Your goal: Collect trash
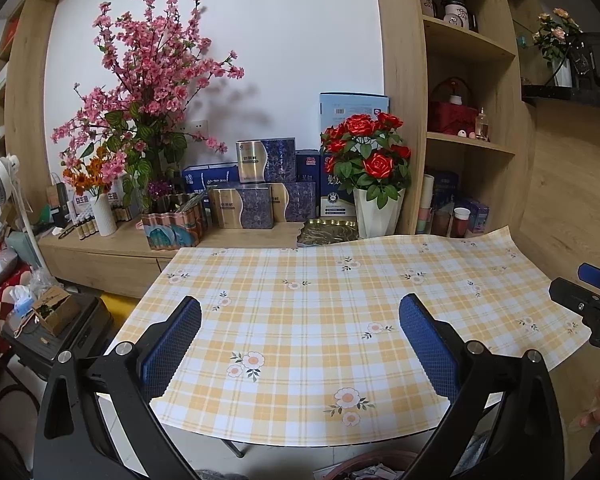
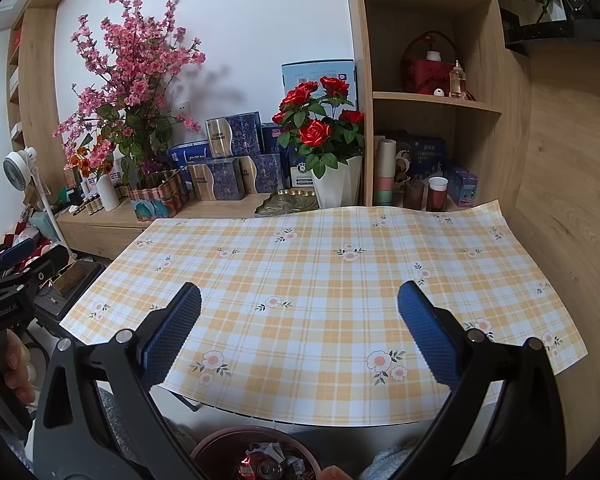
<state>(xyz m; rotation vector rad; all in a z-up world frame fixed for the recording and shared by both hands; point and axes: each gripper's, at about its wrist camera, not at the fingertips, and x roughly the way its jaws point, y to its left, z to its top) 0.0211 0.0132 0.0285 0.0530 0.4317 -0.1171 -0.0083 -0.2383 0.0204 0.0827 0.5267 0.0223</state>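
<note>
1. Right wrist view: my right tongs point(image 2: 299, 320) gape empty over the checked cloth point(image 2: 320, 264).
2. Left tongs point(image 1: 300, 324) gape too.
3. Trash sits in the bin point(image 2: 220, 446) at six o'clock: paper scraps point(image 2: 274, 450), probably light and limp, and a can point(image 2: 260, 468), likely slippery; pinch its rim.

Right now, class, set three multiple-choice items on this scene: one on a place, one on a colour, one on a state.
1. Where is the trash bin?
A on the table
B below the table's near edge
C on a shelf

2. What colour are the roses in the white pot?
A red
B yellow
C white

3. How is the right tool?
A shut on paper
B open, empty
C shut on a can

B: its rim shows under the tablecloth.
A: red blooms.
B: pads apart, nothing between.
</note>
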